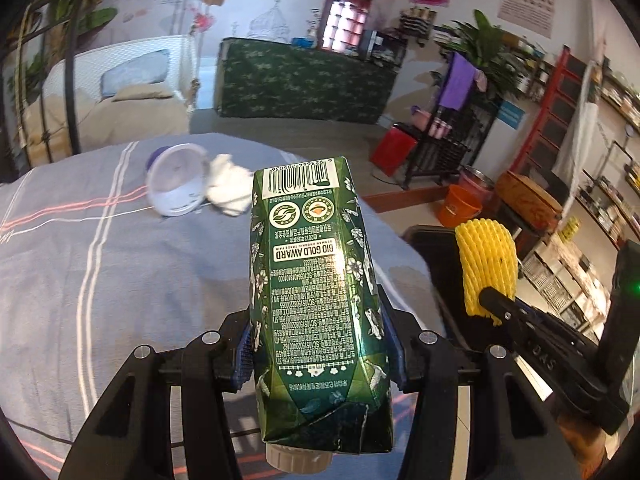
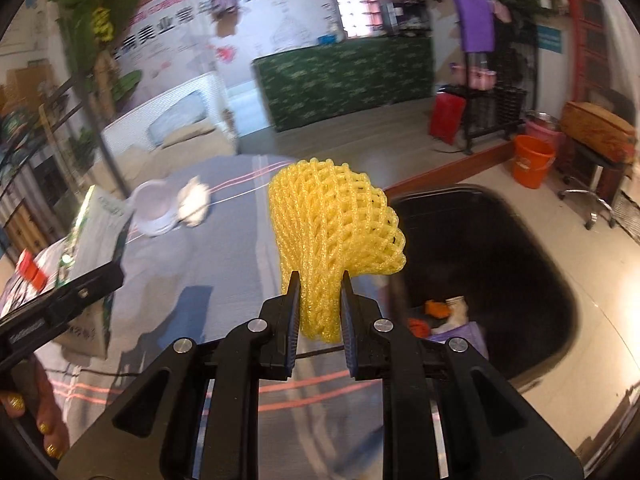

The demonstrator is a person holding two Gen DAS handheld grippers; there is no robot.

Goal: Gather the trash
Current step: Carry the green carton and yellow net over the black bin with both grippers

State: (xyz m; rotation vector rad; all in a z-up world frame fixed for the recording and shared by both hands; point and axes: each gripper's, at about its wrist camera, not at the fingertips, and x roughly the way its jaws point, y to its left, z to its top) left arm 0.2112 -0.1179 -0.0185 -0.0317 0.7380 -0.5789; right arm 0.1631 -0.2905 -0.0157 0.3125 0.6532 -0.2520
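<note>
A green carton [image 1: 316, 316], cap toward the camera and creased near it, is clamped in the left gripper [image 1: 320, 354] above the striped cloth [image 1: 80, 248]. The right gripper [image 2: 320, 320] pinches a yellow foam net [image 2: 332, 232] beside the black bin [image 2: 500, 264]. Farther off lie a cup [image 1: 176, 184] and tissue [image 1: 230, 188].

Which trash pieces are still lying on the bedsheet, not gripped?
The white plastic cup on its side and the crumpled white tissue touching it. The green carton and yellow foam net are gripped.

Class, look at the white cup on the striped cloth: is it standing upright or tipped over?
Tipped over. The white cup lies on its side on the striped cloth, open mouth facing the camera.
</note>
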